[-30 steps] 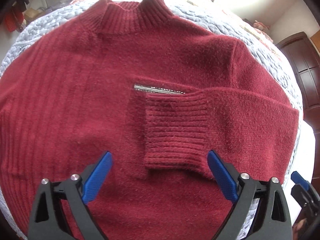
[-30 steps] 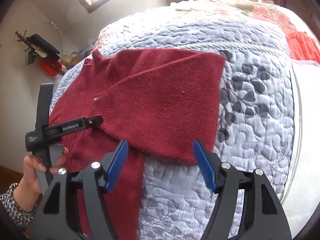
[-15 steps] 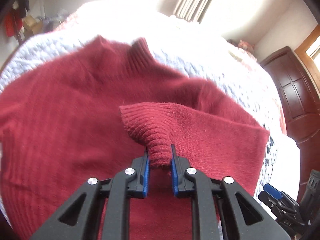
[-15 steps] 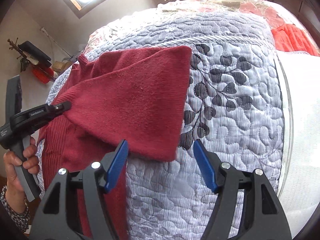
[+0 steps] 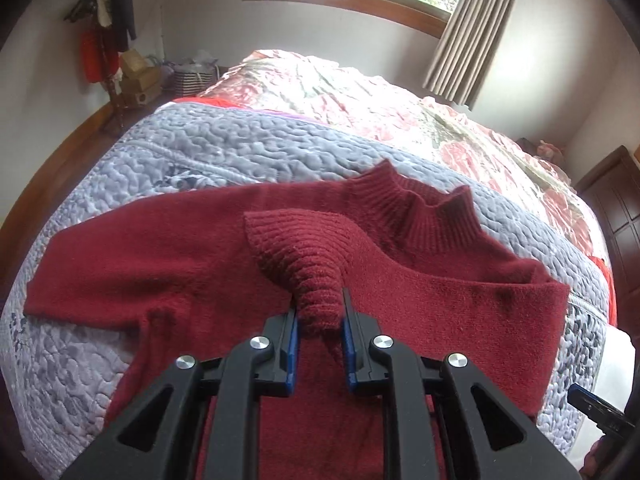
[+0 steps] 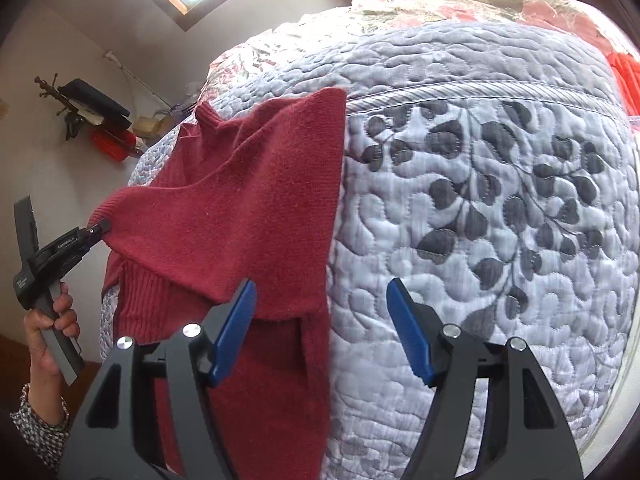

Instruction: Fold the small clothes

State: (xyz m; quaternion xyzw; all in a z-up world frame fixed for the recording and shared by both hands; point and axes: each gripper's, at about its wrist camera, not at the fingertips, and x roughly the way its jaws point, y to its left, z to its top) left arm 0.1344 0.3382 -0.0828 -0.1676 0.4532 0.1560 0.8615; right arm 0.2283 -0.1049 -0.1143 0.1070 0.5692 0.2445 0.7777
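Pinching the ribbed cuff (image 5: 316, 280) of the maroon sweater (image 5: 160, 264) spread on the quilted bed (image 6: 480, 208), left gripper (image 5: 319, 330) lifts it; right gripper (image 6: 320, 322) hangs wide, empty. Risk: grip apparently shallow; knit could slip, sleeve dragging folds askew.

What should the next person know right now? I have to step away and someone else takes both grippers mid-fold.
Left gripper: shut on the ribbed cuff of one sleeve, holding it up over the sweater.
Right gripper: open, empty, hovering over the sweater's side edge and the quilt.
Sweater lies on the quilt, collar at the far end; the other sleeve is spread out flat to the side.
Done: the cuff is gripped.
Left: lay this sleeve, fold in the other one, then fold the body.
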